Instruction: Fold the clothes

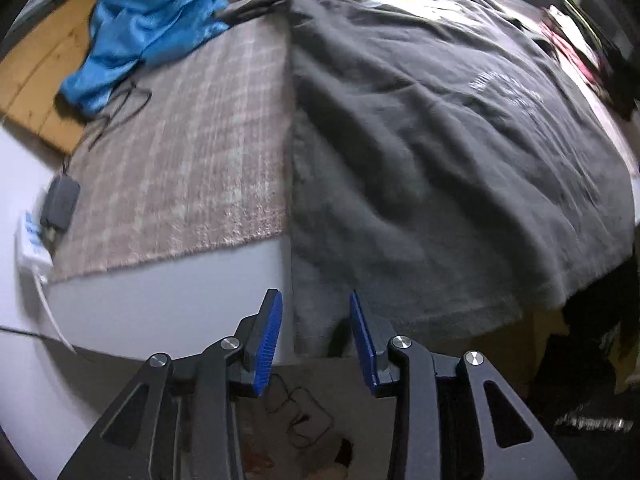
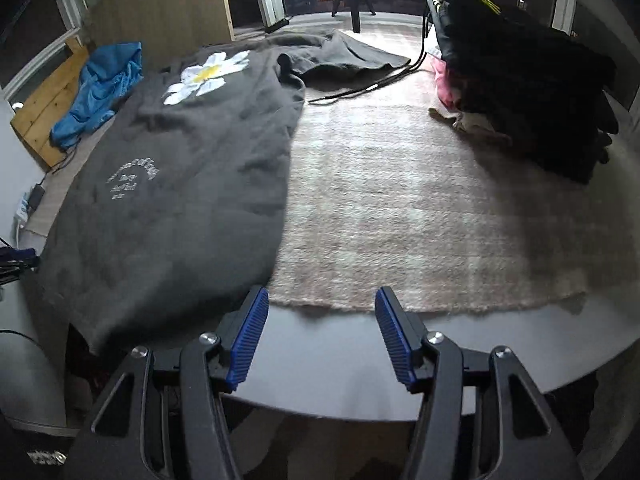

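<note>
Grey sweatshirt (image 1: pixel 420 152) drapes off the table edge, lettering blurred; left claw (image 1: pixel 316 336) and right claw (image 2: pixel 322 332) gape empty.

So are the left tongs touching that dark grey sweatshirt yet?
Apart. The left wrist view shows the left tongs open, with a visible gap to the sweatshirt's hanging hem; nothing sits between the pads.

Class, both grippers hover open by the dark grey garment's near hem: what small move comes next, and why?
Probably lower the left gripper and right gripper onto the dark grey daisy-print garment's overhanging near hem; neither holds cloth.
</note>
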The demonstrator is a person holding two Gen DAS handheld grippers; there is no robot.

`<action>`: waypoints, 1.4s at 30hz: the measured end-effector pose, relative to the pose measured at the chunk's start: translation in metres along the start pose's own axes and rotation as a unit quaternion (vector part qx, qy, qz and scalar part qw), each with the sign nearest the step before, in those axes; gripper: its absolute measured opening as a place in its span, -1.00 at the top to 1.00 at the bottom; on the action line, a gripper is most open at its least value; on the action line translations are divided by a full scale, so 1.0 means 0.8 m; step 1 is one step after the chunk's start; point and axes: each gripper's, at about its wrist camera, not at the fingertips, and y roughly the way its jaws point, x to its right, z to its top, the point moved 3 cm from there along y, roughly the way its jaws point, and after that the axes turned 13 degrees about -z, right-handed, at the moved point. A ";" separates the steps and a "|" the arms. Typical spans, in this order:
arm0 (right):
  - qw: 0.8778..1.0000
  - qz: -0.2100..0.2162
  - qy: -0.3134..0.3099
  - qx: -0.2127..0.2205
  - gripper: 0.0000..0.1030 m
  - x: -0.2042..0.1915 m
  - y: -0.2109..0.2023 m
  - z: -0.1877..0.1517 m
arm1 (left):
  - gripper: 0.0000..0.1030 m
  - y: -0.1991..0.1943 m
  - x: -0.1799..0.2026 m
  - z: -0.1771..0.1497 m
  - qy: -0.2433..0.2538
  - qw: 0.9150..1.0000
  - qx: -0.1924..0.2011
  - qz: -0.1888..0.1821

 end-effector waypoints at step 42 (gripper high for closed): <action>0.974 0.157 -0.084 0.141 0.97 -0.074 -0.154 0.091 | 0.98 -0.175 -0.022 0.038 -0.041 0.985 0.155 -0.059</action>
